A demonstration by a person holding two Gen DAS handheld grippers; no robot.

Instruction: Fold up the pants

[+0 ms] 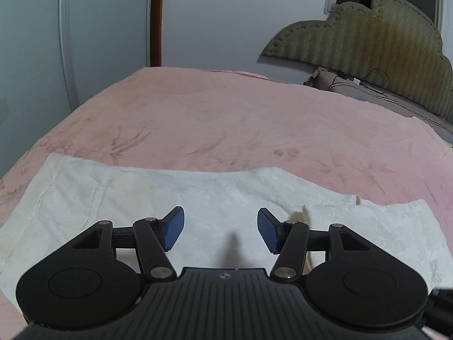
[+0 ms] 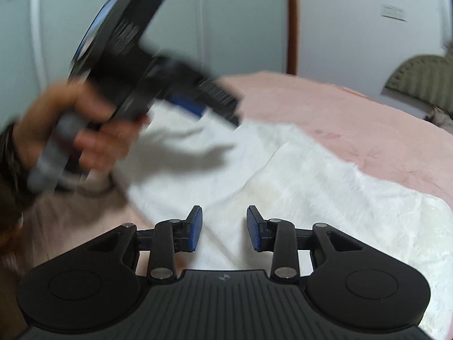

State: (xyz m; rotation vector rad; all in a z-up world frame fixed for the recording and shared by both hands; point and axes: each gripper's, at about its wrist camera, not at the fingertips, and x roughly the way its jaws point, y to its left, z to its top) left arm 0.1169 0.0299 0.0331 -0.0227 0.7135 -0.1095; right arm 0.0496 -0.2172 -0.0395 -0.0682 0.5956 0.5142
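Note:
White pants [image 1: 158, 198] lie flat across the near part of a pink bed [image 1: 226, 113]. My left gripper [image 1: 220, 229] is open and empty, hovering just above the pants near their middle. In the right wrist view the same white pants [image 2: 311, 187] spread under my right gripper [image 2: 224, 228], which is open and empty above them. The left gripper [image 2: 215, 104], blurred and held in a hand, shows at the upper left of that view over the far part of the pants.
An olive padded headboard [image 1: 376, 45] leans against the wall at the right, with a pillow [image 1: 325, 80] and a black cable [image 1: 373, 85] below it. A brown door frame [image 1: 156, 19] and a pale wardrobe [image 1: 31, 42] stand behind the bed.

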